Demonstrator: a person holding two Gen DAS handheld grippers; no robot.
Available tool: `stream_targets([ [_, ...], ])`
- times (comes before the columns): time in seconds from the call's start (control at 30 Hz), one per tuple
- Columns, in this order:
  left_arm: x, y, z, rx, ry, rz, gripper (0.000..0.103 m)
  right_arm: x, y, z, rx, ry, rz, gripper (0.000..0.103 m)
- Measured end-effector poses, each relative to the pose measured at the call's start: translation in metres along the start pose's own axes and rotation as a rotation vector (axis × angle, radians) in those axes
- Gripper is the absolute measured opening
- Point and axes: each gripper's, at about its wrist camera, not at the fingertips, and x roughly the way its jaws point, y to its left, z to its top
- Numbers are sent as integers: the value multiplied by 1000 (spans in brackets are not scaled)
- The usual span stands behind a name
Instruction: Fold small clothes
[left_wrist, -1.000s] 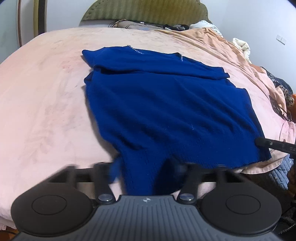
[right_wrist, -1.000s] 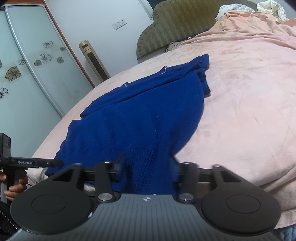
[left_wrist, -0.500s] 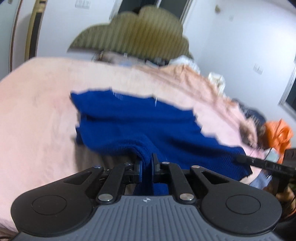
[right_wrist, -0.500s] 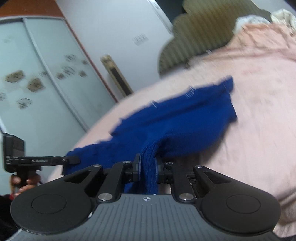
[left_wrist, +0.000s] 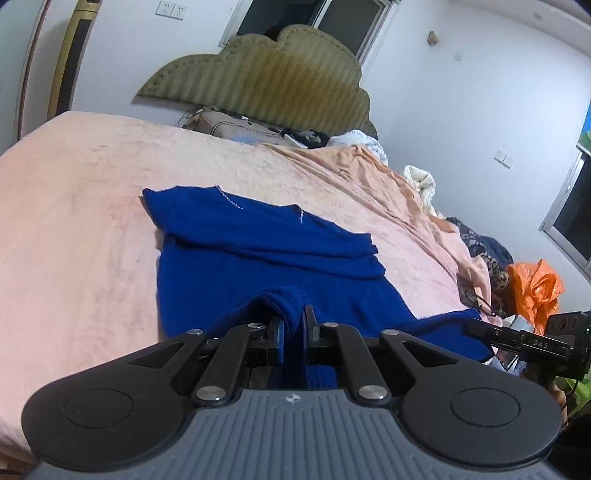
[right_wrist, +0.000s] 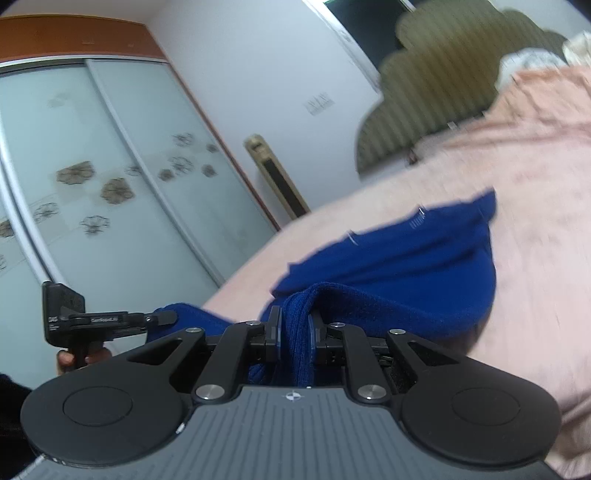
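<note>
Gripping the near hem of a royal-blue knit sweater (left_wrist: 266, 266), the left gripper (left_wrist: 293, 328) has its jaws pressed together on a bunched fold of ribbed fabric, which rises between the pads and hangs down behind them. The right gripper (right_wrist: 295, 326) is likewise clamped on a thick pleat of the same sweater (right_wrist: 406, 266), with the cloth standing up between its two fingers.

In the left wrist view the sweater lies spread on a bed covered by a peach-pink blanket (left_wrist: 74, 221). Its collar end, with small silvery trim, points toward the olive-green scalloped headboard (left_wrist: 266, 81), and its sleeves are folded across the chest. The hem end is lifted off the blanket at the bed's near edge, while the upper body of the garment rests flat on the middle of the bed. The right gripper's fingers (left_wrist: 480, 326) show at the right edge of that view, closed on the sweater's other hem corner.

In the right wrist view, which is blurred, the left gripper (right_wrist: 162, 316) appears at the left, held by a hand (right_wrist: 85, 356) and pinching the far hem corner. Sliding wardrobe doors with a flower pattern (right_wrist: 110, 192) stand beyond the bed's edge. An orange plastic bag (left_wrist: 535, 288) lies past the bed's right edge, beside crumpled clothing.
</note>
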Motion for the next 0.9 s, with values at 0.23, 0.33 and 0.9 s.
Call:
stream_targets([
  [0.23,13,-8,25,13,-72,15,8,17,-14,7,63,-37,5,17],
  [0.33,18,-10,38,9,-104,38,8,26,-23,19,87,-66,1,17],
  [0.9,87,-7,113,88,-138,108,9,96,-73,85,193,-129,-27,17],
])
